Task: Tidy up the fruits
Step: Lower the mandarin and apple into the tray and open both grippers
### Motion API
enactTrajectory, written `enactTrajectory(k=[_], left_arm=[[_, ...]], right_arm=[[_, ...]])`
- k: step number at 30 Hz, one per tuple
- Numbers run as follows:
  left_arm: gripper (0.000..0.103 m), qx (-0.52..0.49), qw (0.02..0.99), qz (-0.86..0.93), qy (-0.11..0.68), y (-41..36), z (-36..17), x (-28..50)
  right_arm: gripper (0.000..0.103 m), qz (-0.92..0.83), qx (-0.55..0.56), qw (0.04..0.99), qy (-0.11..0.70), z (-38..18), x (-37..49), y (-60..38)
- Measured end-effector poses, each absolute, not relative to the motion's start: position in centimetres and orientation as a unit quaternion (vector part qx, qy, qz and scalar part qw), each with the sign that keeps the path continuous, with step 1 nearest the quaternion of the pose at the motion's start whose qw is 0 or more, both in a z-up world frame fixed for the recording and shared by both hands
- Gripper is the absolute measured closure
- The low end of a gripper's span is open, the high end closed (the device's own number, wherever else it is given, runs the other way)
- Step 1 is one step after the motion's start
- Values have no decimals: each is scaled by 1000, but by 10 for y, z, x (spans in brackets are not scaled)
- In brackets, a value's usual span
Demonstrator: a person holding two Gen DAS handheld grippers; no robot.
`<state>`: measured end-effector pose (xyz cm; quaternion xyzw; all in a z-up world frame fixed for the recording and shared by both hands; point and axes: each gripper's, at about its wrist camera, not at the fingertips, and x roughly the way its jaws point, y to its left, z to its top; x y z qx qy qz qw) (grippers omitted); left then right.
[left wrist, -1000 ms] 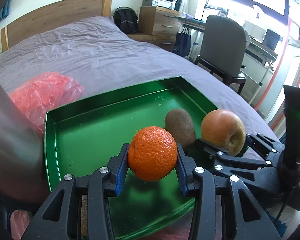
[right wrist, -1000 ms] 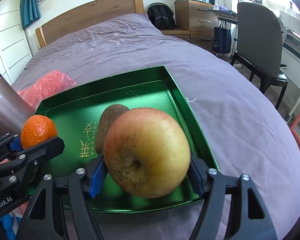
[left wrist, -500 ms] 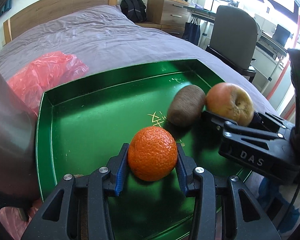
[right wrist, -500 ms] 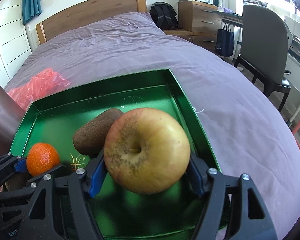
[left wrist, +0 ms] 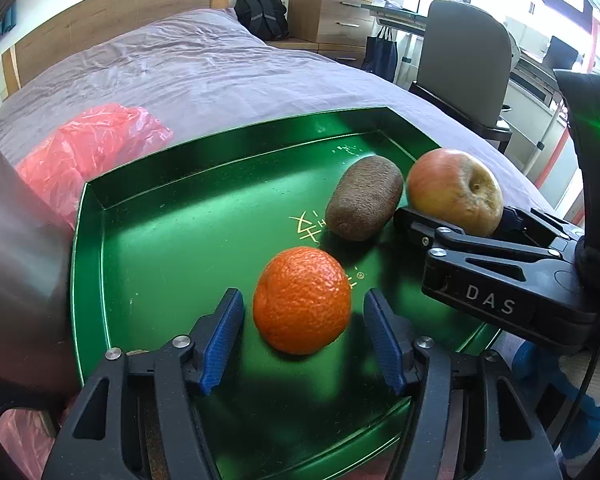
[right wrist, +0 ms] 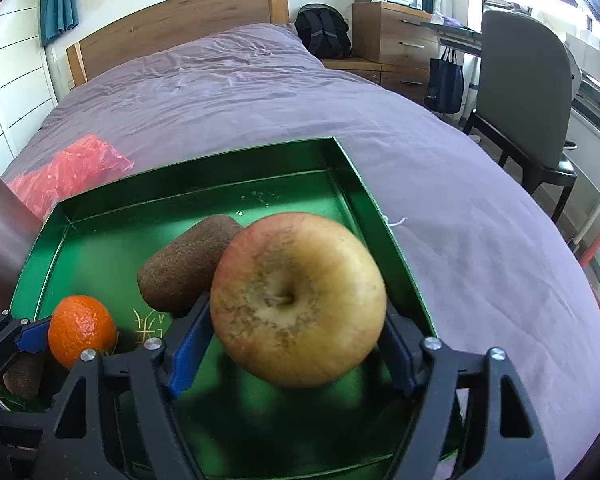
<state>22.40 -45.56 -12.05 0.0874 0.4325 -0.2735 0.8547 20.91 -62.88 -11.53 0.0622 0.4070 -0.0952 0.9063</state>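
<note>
A green tray lies on a purple bed. An orange mandarin rests on the tray floor between the spread blue pads of my left gripper, which is open with gaps on both sides. A brown kiwi lies in the tray's middle right. My right gripper is shut on a yellow-red apple, held low over the tray's right side next to the kiwi. The mandarin also shows in the right wrist view at lower left.
A red plastic bag lies on the bed left of the tray. A second kiwi sits at the tray's near left edge. A grey chair, a desk and a dresser stand to the right of the bed.
My left gripper lowered the mandarin onto the tray and opened, letting it go. My right gripper moved forward and down over the tray with the apple still held.
</note>
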Motion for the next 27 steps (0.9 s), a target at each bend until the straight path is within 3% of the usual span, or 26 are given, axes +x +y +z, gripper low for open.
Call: enactTrajectory(k=[5,27], left_arm=[[40,87,855,-274,432,-449,-113,222],[40,43,841,-314,439,-409,-73,165]], right_arm=[[12,-103,61,905,409,-108,203,-629],[6,-122,53,913,385,-43,117,-602]])
